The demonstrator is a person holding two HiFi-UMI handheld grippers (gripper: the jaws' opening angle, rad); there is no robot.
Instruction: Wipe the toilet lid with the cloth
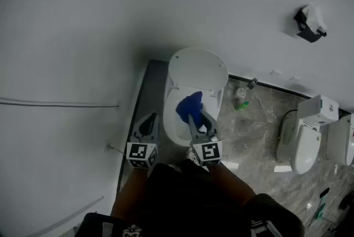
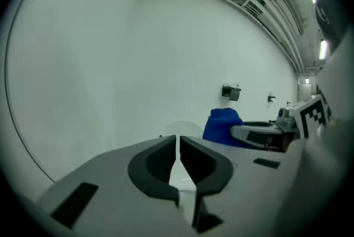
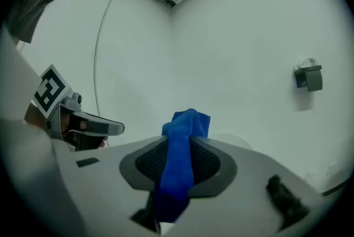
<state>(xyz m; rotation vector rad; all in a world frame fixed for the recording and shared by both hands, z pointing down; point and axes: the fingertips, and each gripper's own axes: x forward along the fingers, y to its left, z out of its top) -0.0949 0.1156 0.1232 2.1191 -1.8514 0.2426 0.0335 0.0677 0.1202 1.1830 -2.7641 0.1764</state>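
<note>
A white toilet (image 1: 176, 129) stands against the wall with its round lid (image 1: 197, 68) raised upright. My right gripper (image 1: 194, 117) is shut on a bunched blue cloth (image 1: 189, 106), held over the open bowl just below the lid. In the right gripper view the blue cloth (image 3: 180, 159) runs between the jaws and sticks out past them. My left gripper (image 1: 148, 123) hangs to the left of the bowl, its jaws shut and empty (image 2: 177, 148). From the left gripper view the cloth (image 2: 222, 125) and the right gripper (image 2: 260, 133) show to the right.
A grey ledge (image 1: 145, 98) runs beside the toilet at the left wall. On the marbled floor to the right lie small bottles (image 1: 241, 98), and a second toilet (image 1: 305, 136) stands farther right. A dark holder (image 1: 308, 24) hangs on the wall.
</note>
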